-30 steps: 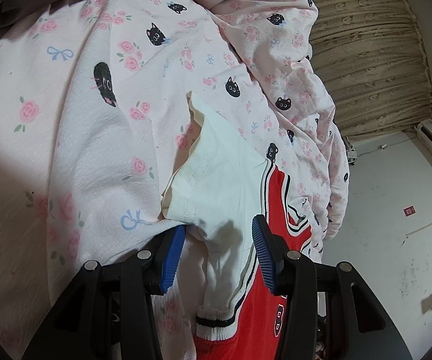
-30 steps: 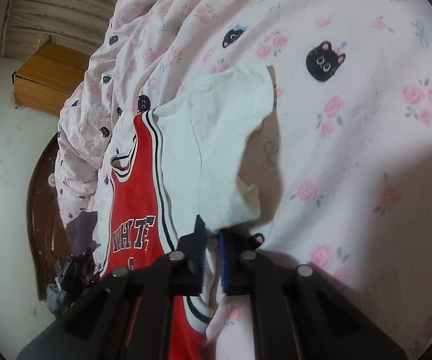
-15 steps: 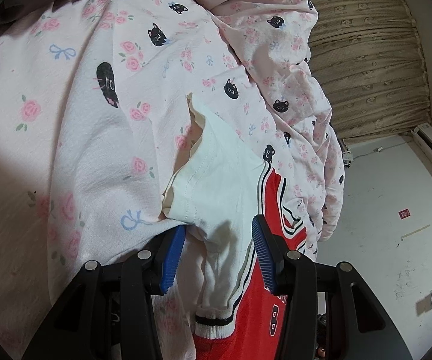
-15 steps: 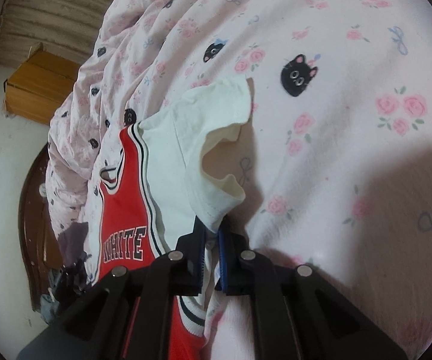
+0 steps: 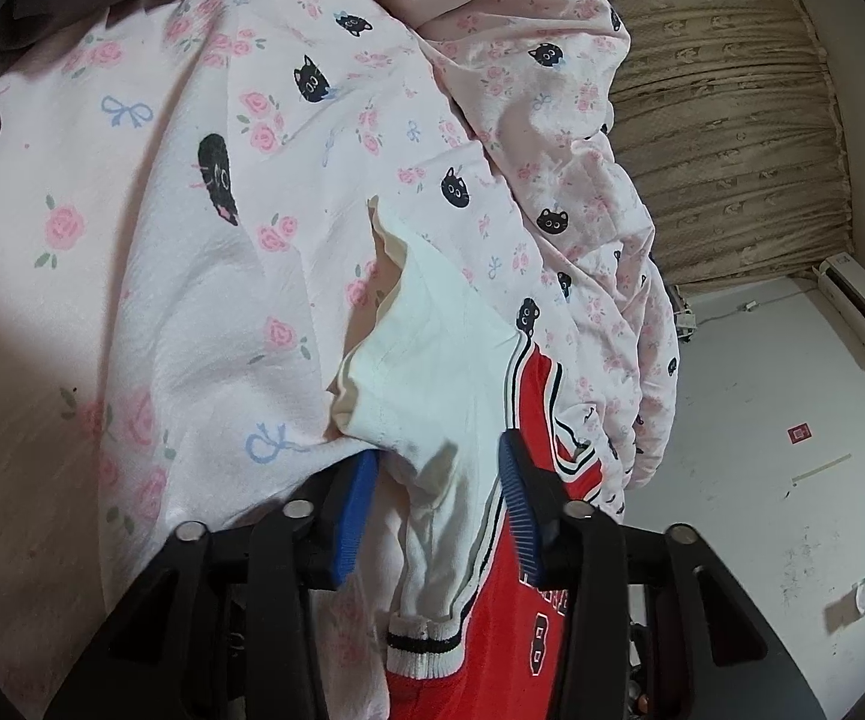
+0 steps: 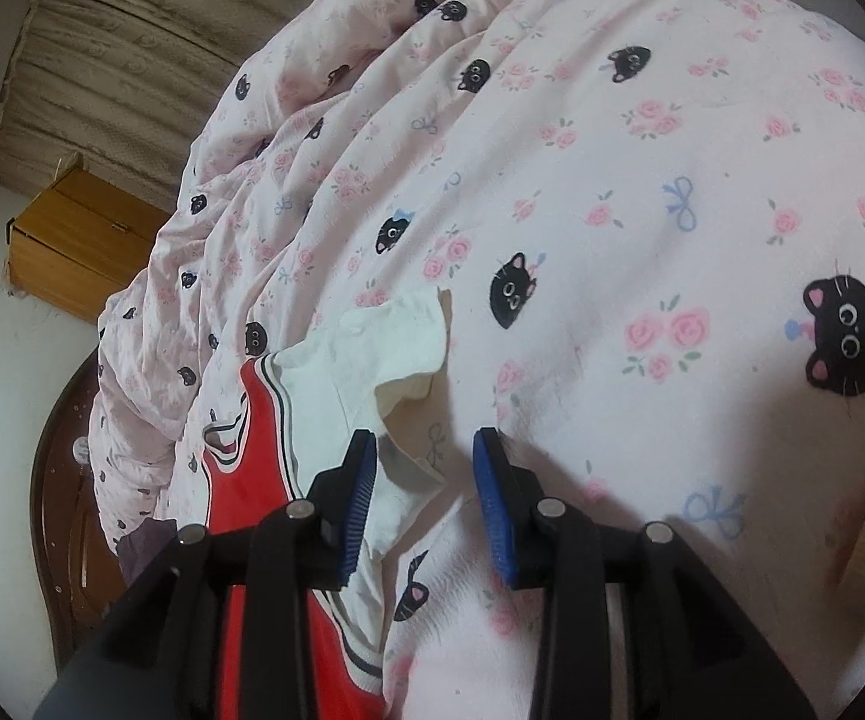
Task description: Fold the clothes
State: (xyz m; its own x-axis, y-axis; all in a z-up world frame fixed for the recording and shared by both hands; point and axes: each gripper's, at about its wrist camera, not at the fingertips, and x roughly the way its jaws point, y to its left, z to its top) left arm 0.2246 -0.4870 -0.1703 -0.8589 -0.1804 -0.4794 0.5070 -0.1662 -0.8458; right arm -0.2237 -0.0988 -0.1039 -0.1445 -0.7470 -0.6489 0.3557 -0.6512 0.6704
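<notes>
Since half a second ago the right gripper [image 6: 425, 483] has let go, its fingers now spread wide around the white sleeve [image 6: 390, 342], so that fold looks laid. Largest is the pink cat-print quilt [image 6: 612, 192] on the bed, soft and rumpled; the red-and-white jersey [image 5: 432, 396] lies at six o'clock, limp knit with ribbed trim. Left gripper [image 5: 439, 498] stays wide open astride the sleeve, gripping nothing.

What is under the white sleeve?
The sleeve lies on the cat-print sheet, its hem curled up. The red jersey adjoins it. What lies beneath both is covered.
</notes>
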